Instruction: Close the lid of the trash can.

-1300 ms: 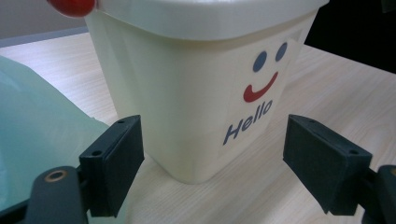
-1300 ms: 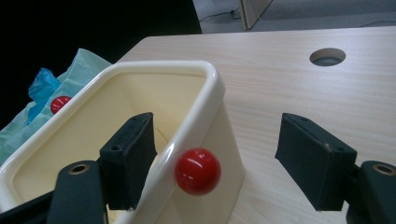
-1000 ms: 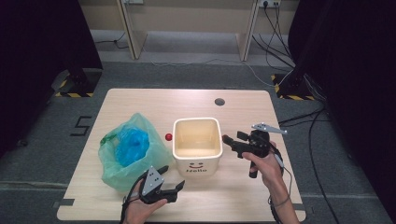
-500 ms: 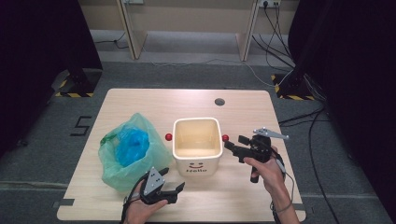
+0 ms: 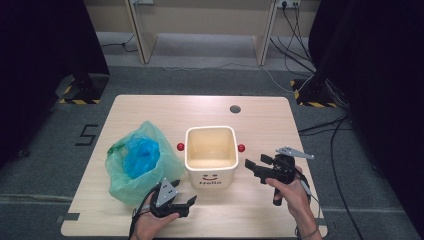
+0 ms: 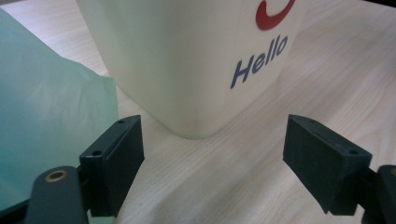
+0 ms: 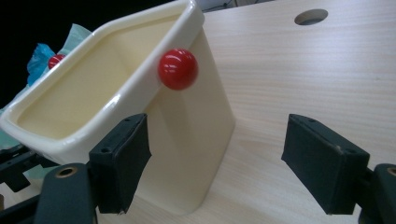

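Observation:
A cream square bin [image 5: 210, 178] marked "Hello" under a red smile stands mid-table, with a red knob [image 5: 241, 148] on its right side and another [image 5: 180, 147] on its left. It looks empty inside. My left gripper [image 5: 184, 192] lies low at the front edge and is open. Its jaws point at the bin's near corner [image 6: 187, 60], with bare wood between them [image 6: 212, 158]. My right gripper [image 5: 256, 164] hovers just right of the bin, apart from it. Its jaws have just been opening further and stand open [image 7: 215, 158], holding nothing, below the right knob [image 7: 177, 69].
A green plastic bag [image 5: 127, 177] with something blue [image 5: 140, 152] inside sits left of the bin, its edge close to my left jaw [image 6: 42, 116]. A round cable hole [image 5: 235, 108] lies in the table's far part. The table's right edge [image 5: 305, 165] is close to my right hand.
My right gripper has drifted toward the near edge of the table and a little lower, still beside the bin. My left gripper, the bin and the bag have stayed put.

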`<control>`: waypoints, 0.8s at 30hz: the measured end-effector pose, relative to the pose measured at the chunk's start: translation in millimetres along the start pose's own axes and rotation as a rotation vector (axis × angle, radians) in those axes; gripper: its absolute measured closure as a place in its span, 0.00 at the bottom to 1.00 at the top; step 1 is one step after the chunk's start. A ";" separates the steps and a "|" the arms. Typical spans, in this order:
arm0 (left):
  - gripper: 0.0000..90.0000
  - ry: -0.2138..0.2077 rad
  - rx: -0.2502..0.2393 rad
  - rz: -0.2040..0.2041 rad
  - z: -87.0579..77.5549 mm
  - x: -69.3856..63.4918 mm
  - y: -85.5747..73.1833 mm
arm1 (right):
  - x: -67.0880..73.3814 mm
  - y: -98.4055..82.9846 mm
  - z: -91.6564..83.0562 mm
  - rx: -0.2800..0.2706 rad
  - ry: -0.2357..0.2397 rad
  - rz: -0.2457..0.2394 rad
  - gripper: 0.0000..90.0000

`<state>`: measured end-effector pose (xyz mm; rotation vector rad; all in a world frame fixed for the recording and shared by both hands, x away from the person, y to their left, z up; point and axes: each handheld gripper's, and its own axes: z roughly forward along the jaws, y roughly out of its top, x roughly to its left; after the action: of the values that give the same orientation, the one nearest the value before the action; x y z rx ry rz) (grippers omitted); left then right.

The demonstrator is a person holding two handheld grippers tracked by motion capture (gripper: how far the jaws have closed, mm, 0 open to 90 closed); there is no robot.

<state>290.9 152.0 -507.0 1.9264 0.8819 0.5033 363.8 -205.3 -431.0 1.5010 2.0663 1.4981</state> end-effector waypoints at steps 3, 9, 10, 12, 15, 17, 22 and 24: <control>0.22 -0.004 0.010 0.000 1.5 0.1 -0.4 | -3.2 -4.7 -0.5 0.009 -0.010 0.002 0.25; 0.22 -0.002 0.022 -0.003 2.1 1.8 -0.9 | -5.6 -11.2 0.1 0.020 -0.012 0.007 0.25; 0.22 -0.002 0.021 -0.004 2.0 2.3 -1.0 | -5.2 -12.7 0.3 0.020 -0.009 0.010 0.24; 0.22 0.003 0.024 -0.007 1.7 3.7 -1.2 | -5.0 -14.1 0.5 0.026 -0.011 0.006 0.24; 0.22 0.005 0.024 -0.006 1.5 4.3 -1.0 | -4.9 -15.9 1.2 0.030 -0.013 0.001 0.24; 0.22 0.004 0.023 -0.007 1.4 4.6 -0.9 | -4.8 -18.1 2.0 0.035 -0.015 -0.003 0.24; 0.22 0.007 0.024 -0.016 2.0 6.6 -1.0 | -8.2 -26.3 3.8 0.055 -0.018 0.001 0.24; 0.22 0.011 0.022 -0.022 0.9 7.6 -1.6 | -10.1 -28.9 4.6 0.059 -0.025 0.006 0.24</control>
<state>295.9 157.7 -508.9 1.9333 0.9186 0.4934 353.8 -210.0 -460.0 1.5406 2.1114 1.4241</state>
